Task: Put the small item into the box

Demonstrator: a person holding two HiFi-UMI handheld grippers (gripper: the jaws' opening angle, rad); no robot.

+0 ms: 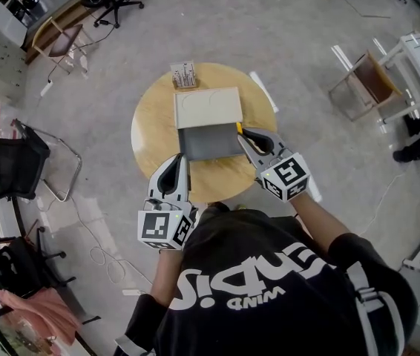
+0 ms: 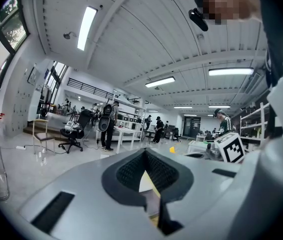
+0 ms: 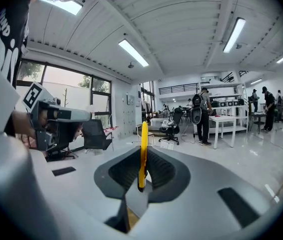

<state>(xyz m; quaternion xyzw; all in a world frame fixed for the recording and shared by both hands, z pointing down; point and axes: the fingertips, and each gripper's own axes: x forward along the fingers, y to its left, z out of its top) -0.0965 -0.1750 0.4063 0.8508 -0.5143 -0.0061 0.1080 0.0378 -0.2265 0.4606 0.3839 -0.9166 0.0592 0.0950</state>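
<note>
Pinching a thin yellow item (image 3: 143, 151) edge-on between its jaws, your right gripper (image 1: 245, 134) hangs at the right edge of the open box (image 1: 208, 108), just where the gray tray meets the pale, laid-back lid. The item is not yet inside; it stands upright in the pads, its upper end rising clear above them.

It looks like a flat, stiff, light strip, probably smooth plastic, so it may pivot or slip in a grip taken this near one end. A firmer hold would sit nearer its middle, across the flat faces.

Your left gripper (image 1: 181, 160) rests at the near left corner of the box, its jaws drawn together with nothing plainly between them. Whether the tips touch the box wall is not clear.

On the round wooden table (image 1: 154, 124) you have one box, one yellow item and one small holder (image 1: 185, 75) at the far edge, well apart from both grippers. Two grippers are in play.
</note>
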